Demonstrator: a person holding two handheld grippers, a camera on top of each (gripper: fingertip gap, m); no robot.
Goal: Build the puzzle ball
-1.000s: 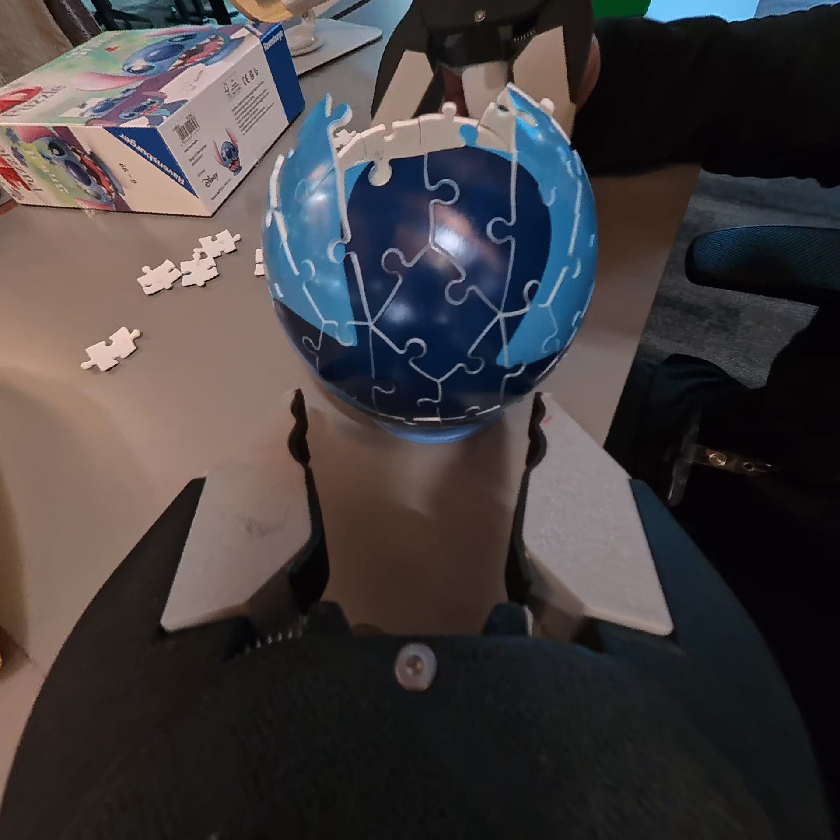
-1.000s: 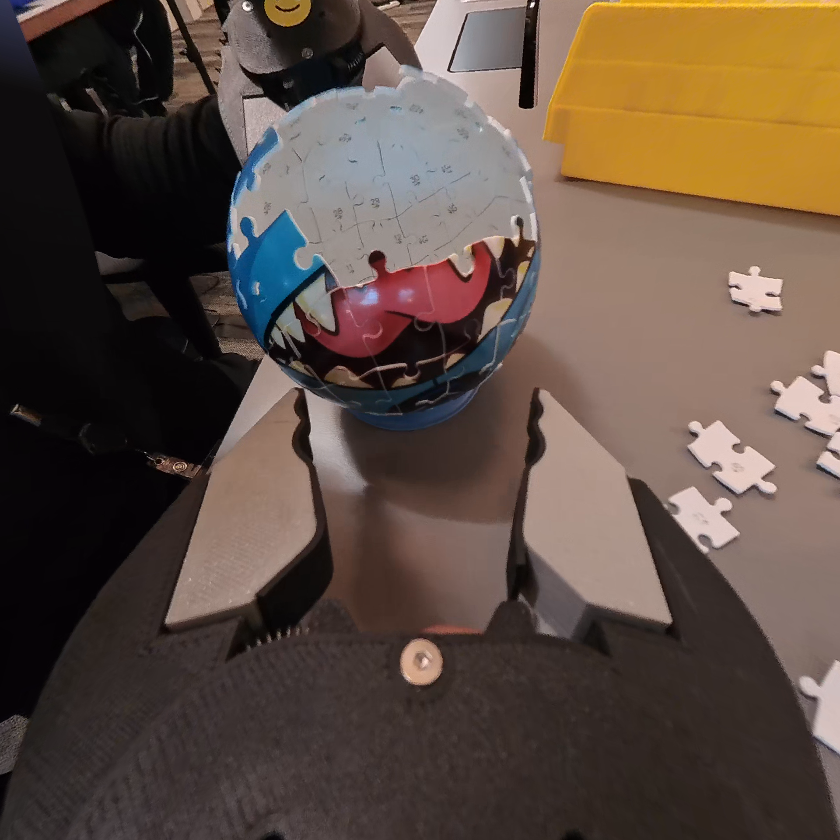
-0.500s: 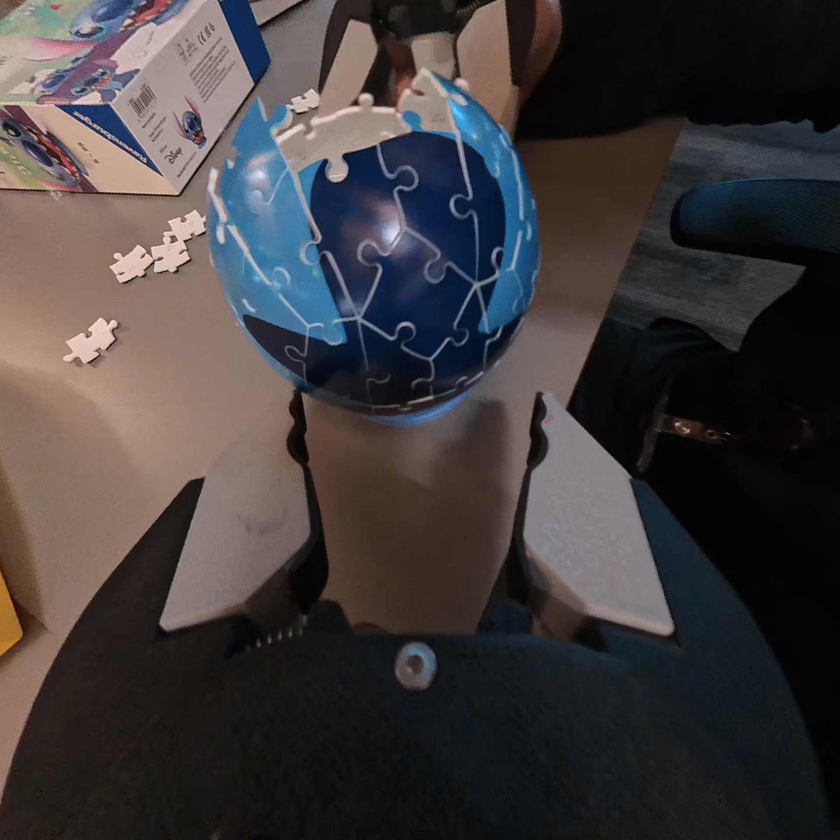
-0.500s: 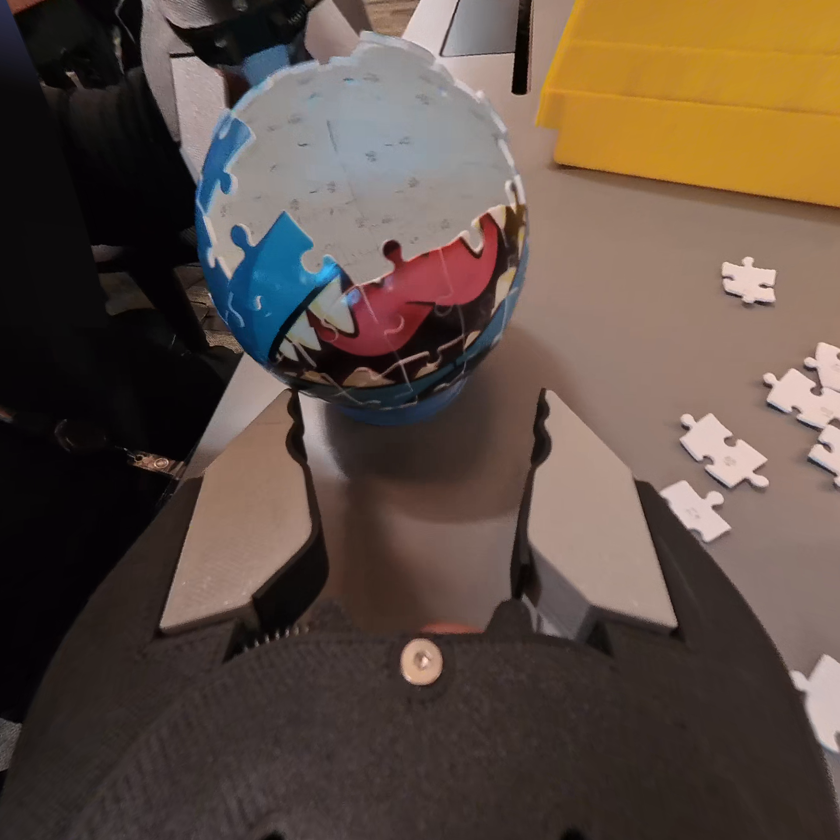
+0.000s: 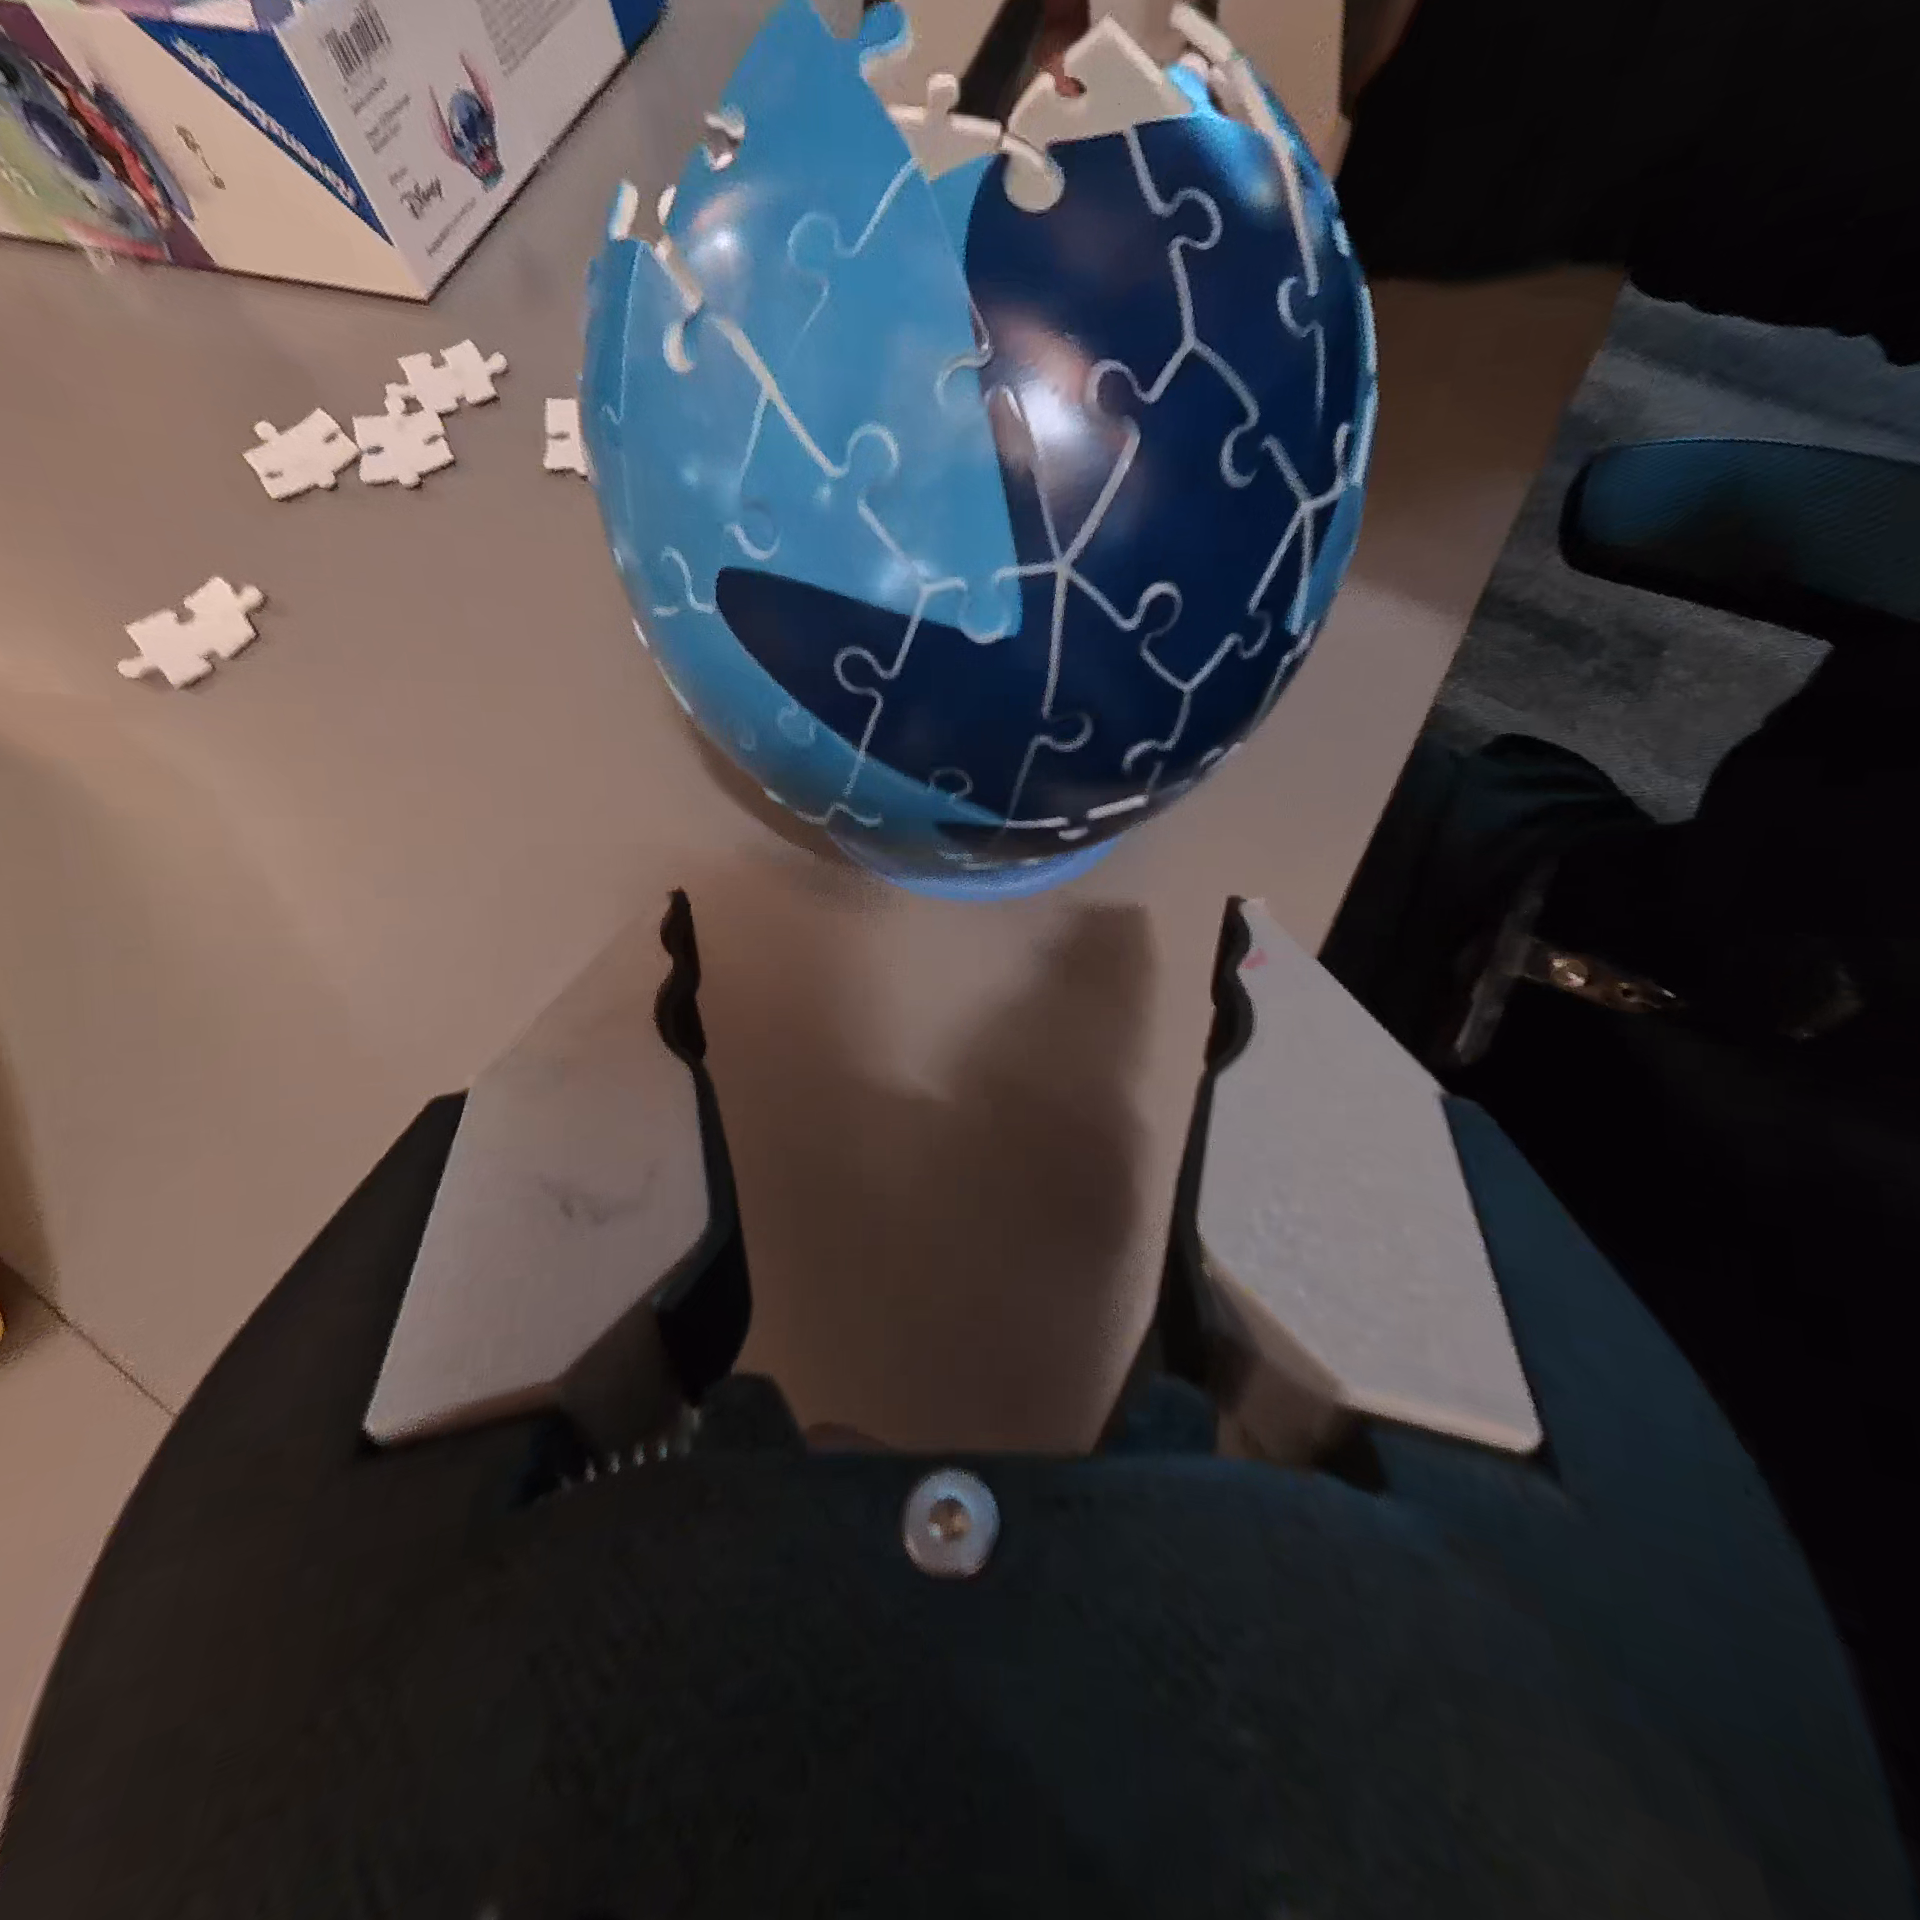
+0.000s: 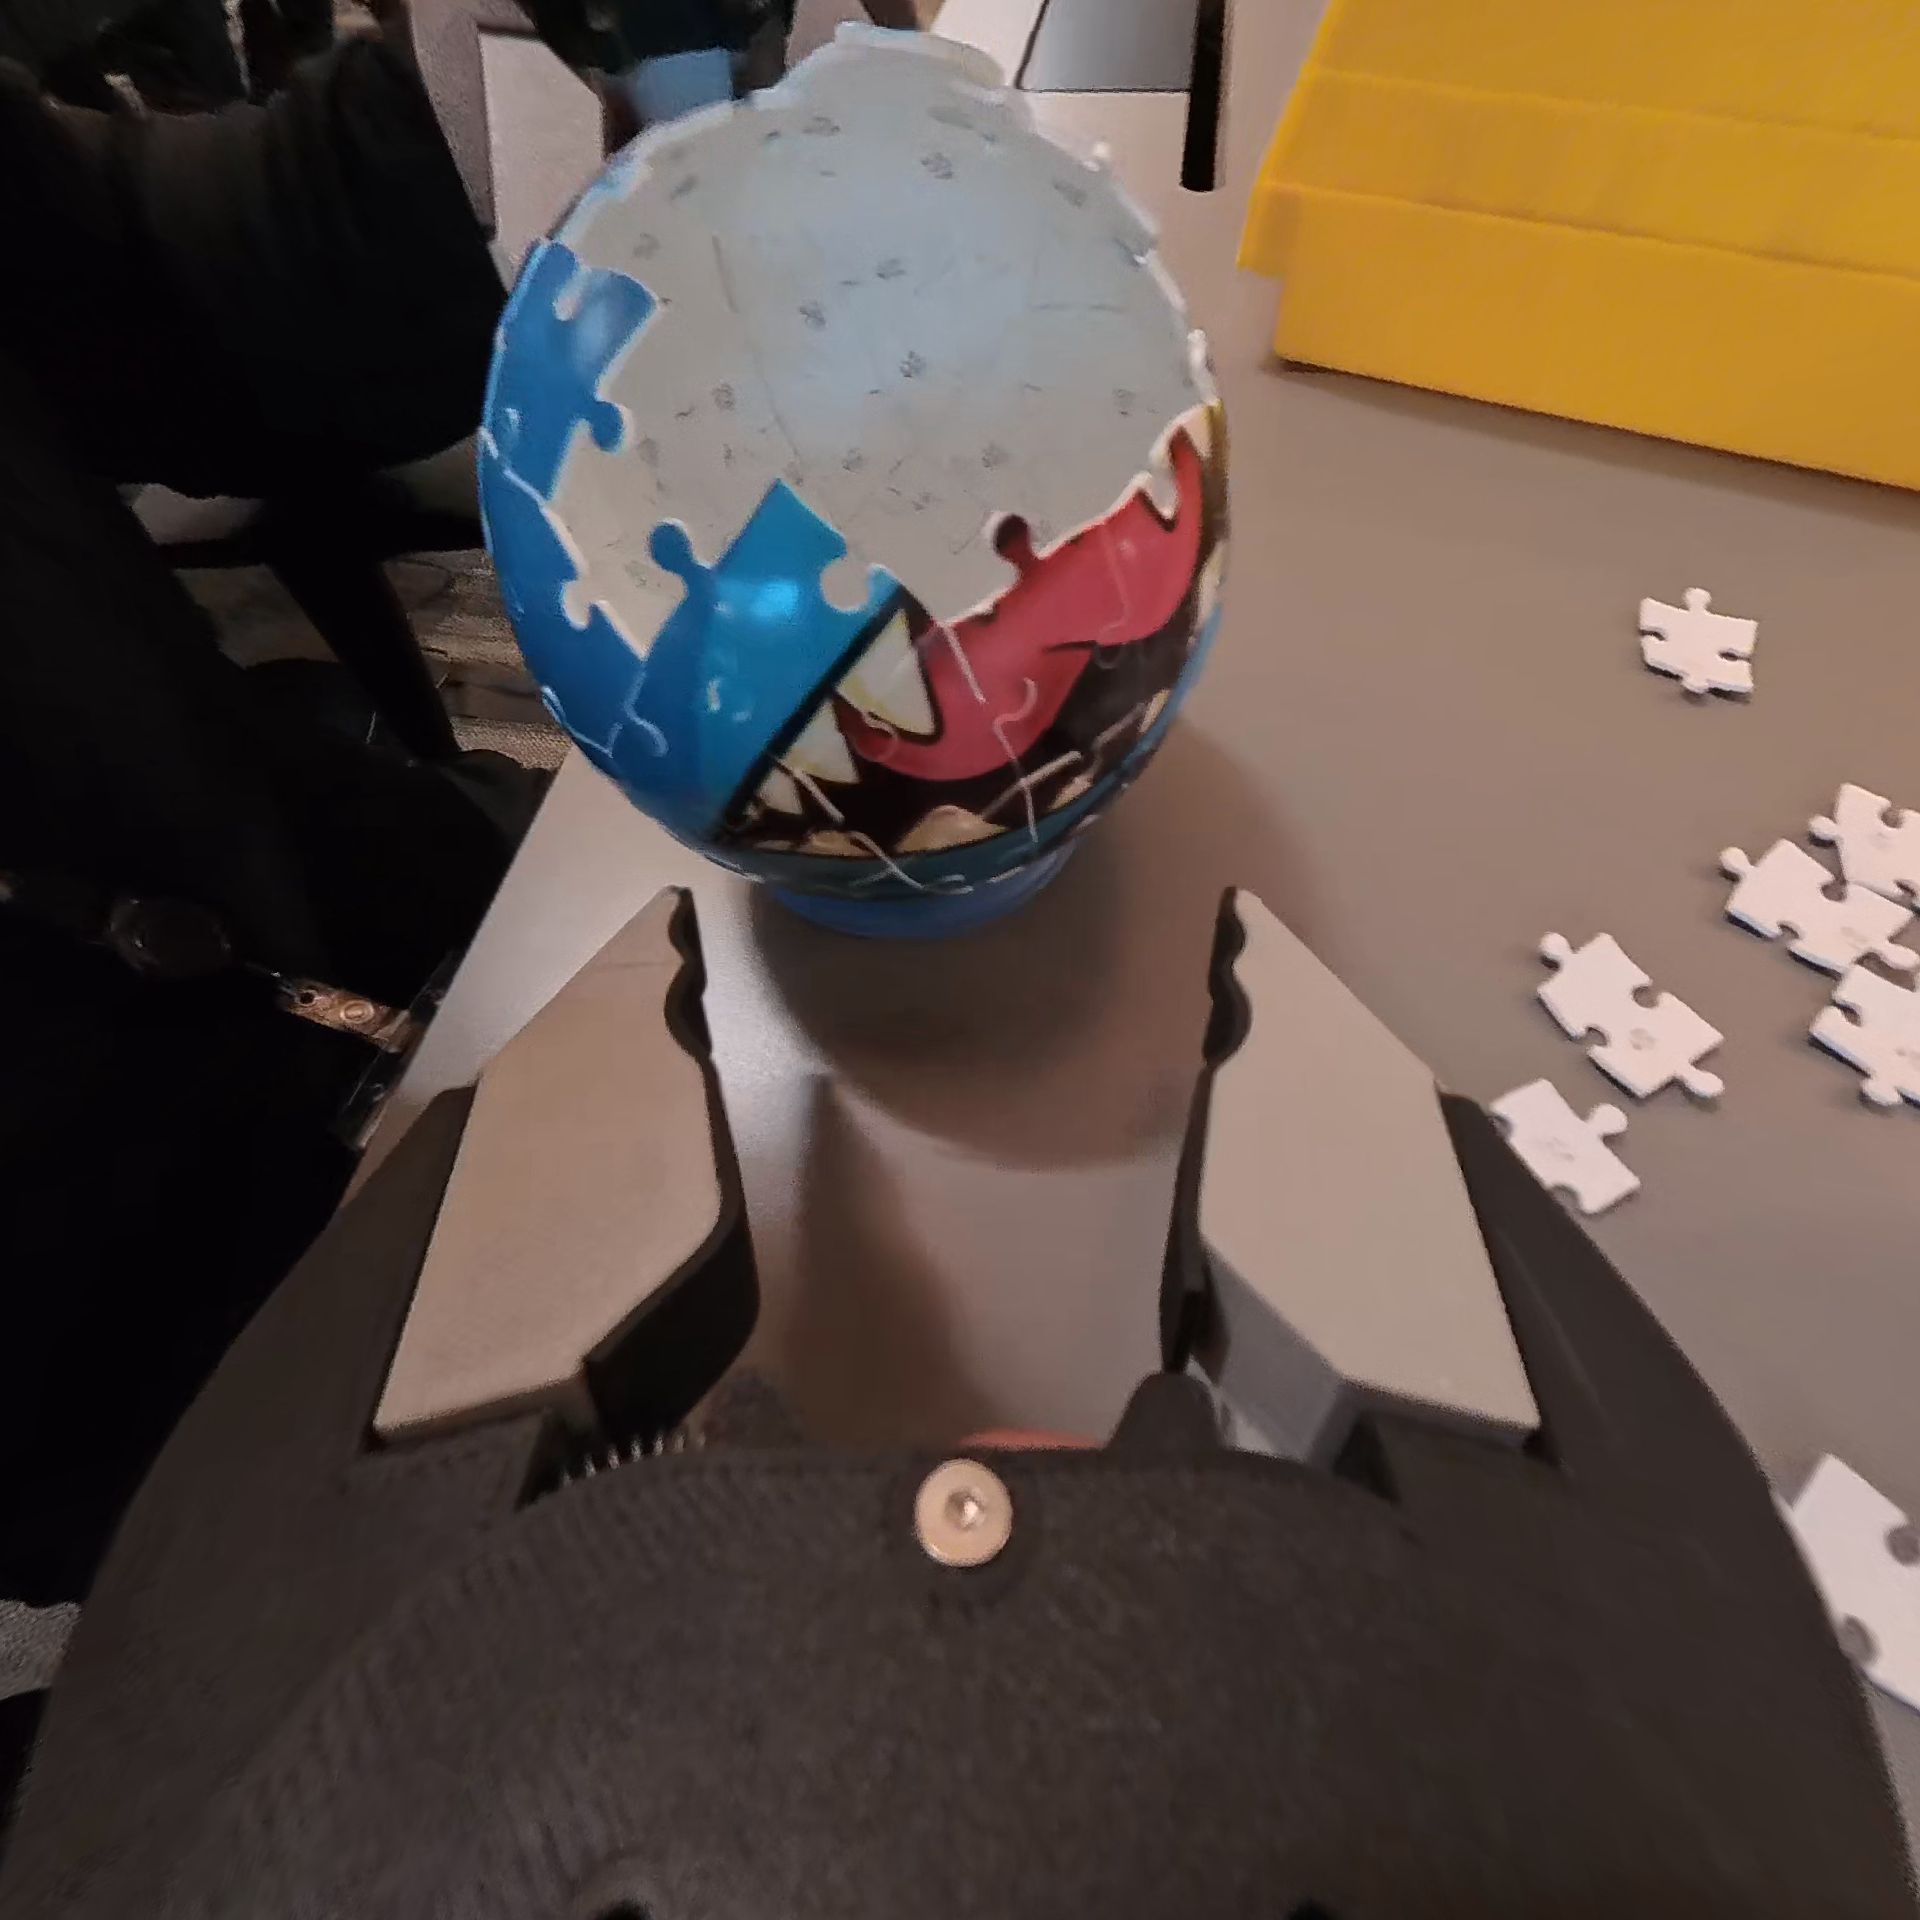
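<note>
Tilted more than a second ago, the puzzle ball now leans on its blue base near the edge of the grey surface, closer to both cameras. Left gripper and right gripper face it from opposite sides, fingers spread and empty, tips just short of the base. Loose white pieces lie nearby, beside a printed box and a yellow bin.

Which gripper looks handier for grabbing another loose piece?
Probably the right hand-held gripper: open, with loose pieces lying close beside it. The left one's pieces lie farther off.
</note>
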